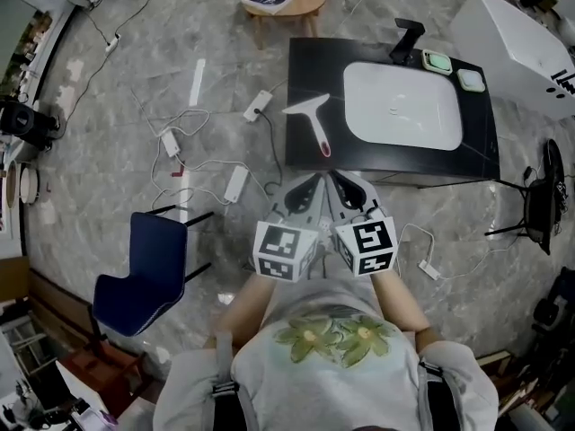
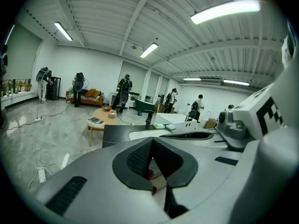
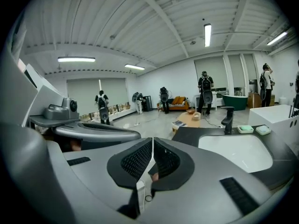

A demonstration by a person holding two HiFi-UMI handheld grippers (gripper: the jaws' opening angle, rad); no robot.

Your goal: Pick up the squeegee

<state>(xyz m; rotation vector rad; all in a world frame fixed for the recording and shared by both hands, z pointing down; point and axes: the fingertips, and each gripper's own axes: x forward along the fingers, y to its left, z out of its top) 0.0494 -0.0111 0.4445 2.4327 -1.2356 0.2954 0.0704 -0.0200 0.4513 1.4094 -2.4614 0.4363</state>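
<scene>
The squeegee (image 1: 310, 118), white with a red end to its handle, lies on the left part of the black counter (image 1: 304, 65), beside the white sink basin (image 1: 402, 106). Both grippers are held side by side just short of the counter's near edge, pointing at it. My left gripper (image 1: 314, 180) (image 2: 150, 140) has its jaws together and holds nothing. My right gripper (image 1: 336, 180) (image 3: 152, 139) is likewise shut and empty. The squeegee lies a short way beyond the tips, touching neither gripper.
A black faucet (image 1: 406, 39) and two green soap dishes (image 1: 437, 61) sit at the counter's back. Cables and power strips (image 1: 235, 184) trail over the floor to the left. A blue chair (image 1: 144, 272) stands at the near left, a wooden stool (image 1: 278, 3) beyond the counter, a white tub (image 1: 521, 43) at the right.
</scene>
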